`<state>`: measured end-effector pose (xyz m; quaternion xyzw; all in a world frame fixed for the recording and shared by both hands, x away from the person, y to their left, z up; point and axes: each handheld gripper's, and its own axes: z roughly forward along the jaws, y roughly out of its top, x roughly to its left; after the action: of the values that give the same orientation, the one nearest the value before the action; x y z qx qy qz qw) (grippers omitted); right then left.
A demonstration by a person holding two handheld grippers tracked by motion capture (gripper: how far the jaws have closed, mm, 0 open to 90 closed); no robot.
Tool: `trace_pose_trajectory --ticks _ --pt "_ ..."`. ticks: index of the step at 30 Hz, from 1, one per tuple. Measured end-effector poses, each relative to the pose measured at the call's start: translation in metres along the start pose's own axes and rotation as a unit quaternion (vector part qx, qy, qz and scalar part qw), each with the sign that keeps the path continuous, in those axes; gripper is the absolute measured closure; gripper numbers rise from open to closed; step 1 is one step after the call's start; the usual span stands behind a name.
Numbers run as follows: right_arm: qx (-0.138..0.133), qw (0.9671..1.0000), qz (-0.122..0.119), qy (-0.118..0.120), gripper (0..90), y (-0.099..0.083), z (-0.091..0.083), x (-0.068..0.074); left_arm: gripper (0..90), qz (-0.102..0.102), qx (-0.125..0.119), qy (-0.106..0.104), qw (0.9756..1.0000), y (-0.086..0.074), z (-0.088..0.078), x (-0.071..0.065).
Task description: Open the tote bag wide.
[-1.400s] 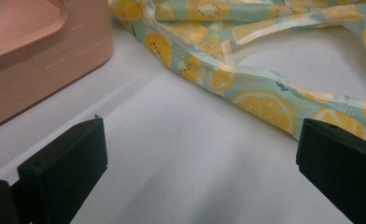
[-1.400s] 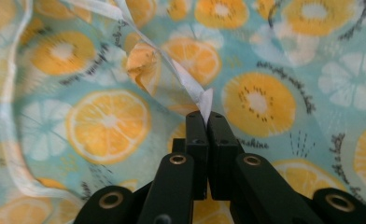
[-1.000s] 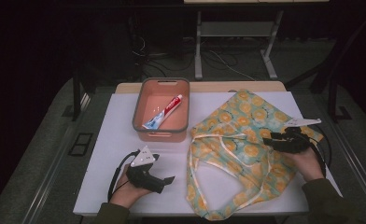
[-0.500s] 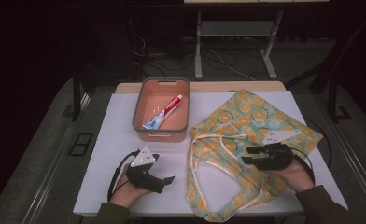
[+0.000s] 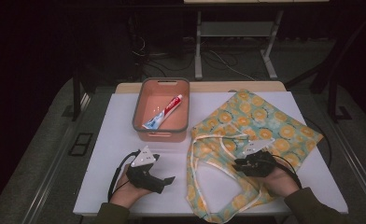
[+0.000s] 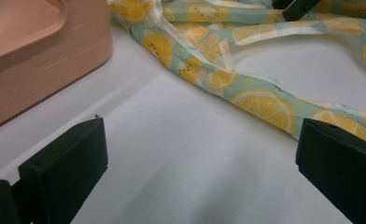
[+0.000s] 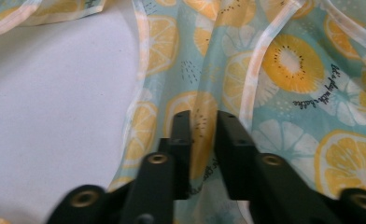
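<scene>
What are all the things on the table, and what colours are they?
bag: one, teal cloth with yellow fruit slices, right half of the table
handles: two, cream, on the bag's left part
tub: one, pink with a grey rim, middle back
toothpaste tube: one, red, white and blue, inside the tub
table: one, white
left gripper: one, black, open, near edge
right gripper: one, black, jaws just closing, bag fabric between them

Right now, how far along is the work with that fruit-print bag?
Early. Nothing looks finished: the toothpaste tube lies in the pink bin. In hand: the right gripper has just been closing on a fold of the fruit-print bag. The left gripper rests open on the table.
</scene>
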<state>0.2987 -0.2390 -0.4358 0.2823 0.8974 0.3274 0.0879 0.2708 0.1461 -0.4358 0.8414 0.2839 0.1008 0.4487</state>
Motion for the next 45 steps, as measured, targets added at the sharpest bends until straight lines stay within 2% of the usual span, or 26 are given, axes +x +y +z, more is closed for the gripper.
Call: trace_pose_trajectory --ticks 1,4,8,15,16,20,23,26,27,28,29,30,31,32,33,34,39,40,42,43,44,45 --pt "-0.001 1.0 -0.001 0.0 84.7 0.0 -0.001 -0.001 1.0 0.0 0.0 0.0 1.0 0.0 0.0 0.0" --pt "-0.007 1.0 -0.003 -0.005 88.6 0.0 -0.004 -0.003 1.2 0.0 0.0 0.001 1.0 0.0 0.0 0.0" --pt "-0.012 0.9998 0.004 -0.013 88.6 -0.001 -0.007 -0.007 1.2 0.0 0.0 0.002 1.0 0.0 -0.001 0.0" --pt "-0.024 0.9984 0.03 -0.042 88.7 -0.006 -0.018 -0.025 1.3 -0.001 -0.001 0.004 1.0 0.0 -0.001 0.0" --pt "-0.022 0.9977 0.033 -0.055 88.6 -0.008 -0.019 -0.031 1.4 0.0 -0.001 0.004 1.0 0.0 -0.001 0.0" --pt "-0.003 0.9964 0.044 -0.073 88.6 -0.014 -0.015 -0.041 1.4 -0.001 0.0 0.004 1.0 0.0 -0.001 0.0" --pt "0.002 0.9962 0.05 -0.071 87.9 -0.015 -0.012 -0.045 1.4 0.0 -0.001 0.004 1.0 0.0 -0.001 0.0" --pt "-0.018 0.9962 0.067 -0.053 66.8 -0.014 -0.015 -0.045 1.4 -0.001 0.0 0.003 1.0 0.0 -0.001 0.0" --pt "-0.028 0.9966 0.064 -0.044 59.2 -0.013 -0.017 -0.044 1.4 0.0 0.0 0.003 1.0 0.0 -0.001 0.0" --pt "-0.028 0.9966 0.064 -0.044 59.2 -0.013 -0.017 -0.044 1.4 0.0 0.0 0.003 1.0 0.0 -0.001 0.0" --pt "-0.035 0.997 0.06 -0.035 53.0 -0.011 -0.018 -0.042 1.4 0.0 -0.001 0.003 1.0 0.0 -0.001 0.0" --pt "-0.044 0.9969 0.058 -0.031 46.2 -0.01 -0.019 -0.039 1.4 0.0 0.0 0.002 1.0 0.0 -0.001 0.0" --pt "-0.05 0.9969 0.054 -0.027 34.9 -0.005 -0.018 -0.034 1.4 0.0 0.0 0.002 1.0 0.0 0.0 0.0" --pt "-0.051 0.997 0.052 -0.027 29.9 -0.002 -0.016 -0.032 1.4 -0.001 0.0 0.002 1.0 0.0 0.0 0.0" --pt "-0.051 0.997 0.052 -0.027 29.9 -0.002 -0.016 -0.032 1.4 0.0 0.0 0.002 1.0 0.0 0.0 0.0" --pt "-0.047 0.9971 0.055 -0.024 22.2 0.004 -0.009 -0.03 1.4 0.0 0.0 0.002 1.0 0.0 0.0 0.0" --pt "-0.031 0.9981 0.048 -0.025 17.2 0.01 0.008 -0.028 1.4 0.0 0.001 0.002 1.0 0.0 0.0 0.0" --pt "-0.015 0.9986 0.041 -0.032 16.0 0.01 0.016 -0.027 1.4 -0.001 0.001 0.002 1.0 0.0 0.0 0.0" --pt "0.003 0.9986 0.035 -0.039 16.3 0.008 0.022 -0.027 1.4 -0.001 0.0 0.002 1.0 0.0 0.0 0.0" --pt "0.003 0.9986 0.035 -0.039 16.3 0.008 0.022 -0.027 1.4 -0.001 0.001 0.002 1.0 0.0 0.0 0.0" --pt "0.005 0.9984 0.035 -0.043 17.4 0.007 0.024 -0.027 1.4 -0.001 0.001 0.002 1.0 0.0 0.0 0.0" --pt "-0.005 0.9981 0.044 -0.044 26.6 0.004 0.021 -0.031 1.4 -0.001 0.0 0.002 1.0 0.0 0.0 0.0"
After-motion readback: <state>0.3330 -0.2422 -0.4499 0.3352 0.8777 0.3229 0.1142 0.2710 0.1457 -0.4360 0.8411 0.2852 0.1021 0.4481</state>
